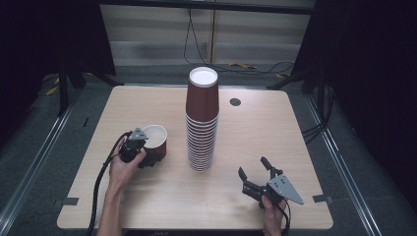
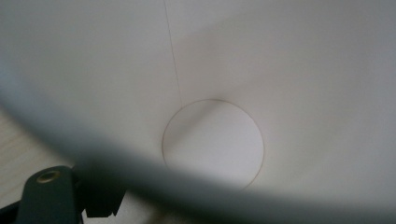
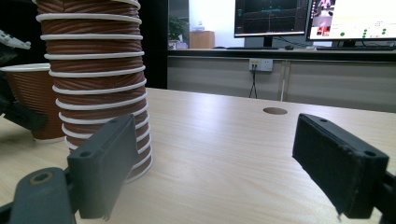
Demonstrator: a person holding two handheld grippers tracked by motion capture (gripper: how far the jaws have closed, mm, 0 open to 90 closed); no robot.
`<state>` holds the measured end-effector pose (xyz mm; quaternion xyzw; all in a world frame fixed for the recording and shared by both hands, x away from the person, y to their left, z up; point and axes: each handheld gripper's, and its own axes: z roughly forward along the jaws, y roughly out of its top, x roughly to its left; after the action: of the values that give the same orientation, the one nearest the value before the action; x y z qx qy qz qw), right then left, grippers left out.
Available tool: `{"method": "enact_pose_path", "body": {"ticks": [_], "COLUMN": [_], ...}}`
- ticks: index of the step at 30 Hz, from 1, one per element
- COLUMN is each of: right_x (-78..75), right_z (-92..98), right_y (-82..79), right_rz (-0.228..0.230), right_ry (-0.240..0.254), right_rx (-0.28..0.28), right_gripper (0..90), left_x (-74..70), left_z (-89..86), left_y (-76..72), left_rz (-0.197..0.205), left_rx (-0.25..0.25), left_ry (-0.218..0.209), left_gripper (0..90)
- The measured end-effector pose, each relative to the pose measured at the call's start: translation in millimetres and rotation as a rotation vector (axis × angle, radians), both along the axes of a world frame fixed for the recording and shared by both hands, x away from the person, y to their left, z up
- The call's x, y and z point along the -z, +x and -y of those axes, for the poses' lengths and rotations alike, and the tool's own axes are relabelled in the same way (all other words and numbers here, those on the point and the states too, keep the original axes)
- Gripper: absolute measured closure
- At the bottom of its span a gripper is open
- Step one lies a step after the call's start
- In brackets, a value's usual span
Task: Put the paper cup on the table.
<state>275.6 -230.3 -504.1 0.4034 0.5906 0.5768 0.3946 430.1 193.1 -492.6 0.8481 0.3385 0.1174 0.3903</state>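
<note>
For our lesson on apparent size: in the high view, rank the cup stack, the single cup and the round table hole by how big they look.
1. cup stack
2. single cup
3. round table hole

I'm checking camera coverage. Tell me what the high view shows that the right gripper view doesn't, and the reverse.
High view alone: the whole table, the stack's white top, and the left gripper shut on the single cup's wall. Right gripper view alone: monitors and a wall socket beyond the table. Both: the stack, the single cup, the table's hole, and the open right gripper.
</note>
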Motion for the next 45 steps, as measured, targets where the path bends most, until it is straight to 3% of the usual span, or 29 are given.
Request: {"method": "enact_pose_path", "body": {"ticks": [10,13,22,28,31,36,45], "right_x": [-0.1,-0.1,0.0,0.0,0.0,-0.1,0.0], "right_z": [-0.1,-0.1,0.0,0.0,0.0,-0.1,-0.1], "right_y": [0.1,0.1,0.0,-0.1,-0.1,0.0,0.0], "right_rz": [-0.003,-0.003,-0.002,-0.003,-0.004,-0.002,-0.002], "right_ry": [0.001,0.001,0.001,0.003,0.004,0.0,0.0], "right_rx": [0.0,0.0,-0.001,0.0,0.0,0.0,0.0], "right_gripper": [13.6,13.6,13.6,13.6,13.6,13.6,13.6], "left_x": [2.2,-0.6,-1.0,-4.1,-3.1,-2.4,-6.9], "left_z": [-10.5,-13.8,-18.1,-14.2,-12.8,-11.1,5.4], "left_y": [-18.4,-23.8,-45.3,-61.1,-71.0,-84.1,-107.0], "left_rz": [0.057,0.092,0.14,0.2,0.213,0.231,0.309], "left_rx": [-0.056,-0.08,-0.117,-0.121,-0.118,-0.135,-0.12], "left_ry": [-0.092,-0.101,-0.231,-0.241,-0.273,-0.273,-0.292], "left_gripper": [15.8,15.8,15.8,16.3,16.3,16.3,16.1]}}
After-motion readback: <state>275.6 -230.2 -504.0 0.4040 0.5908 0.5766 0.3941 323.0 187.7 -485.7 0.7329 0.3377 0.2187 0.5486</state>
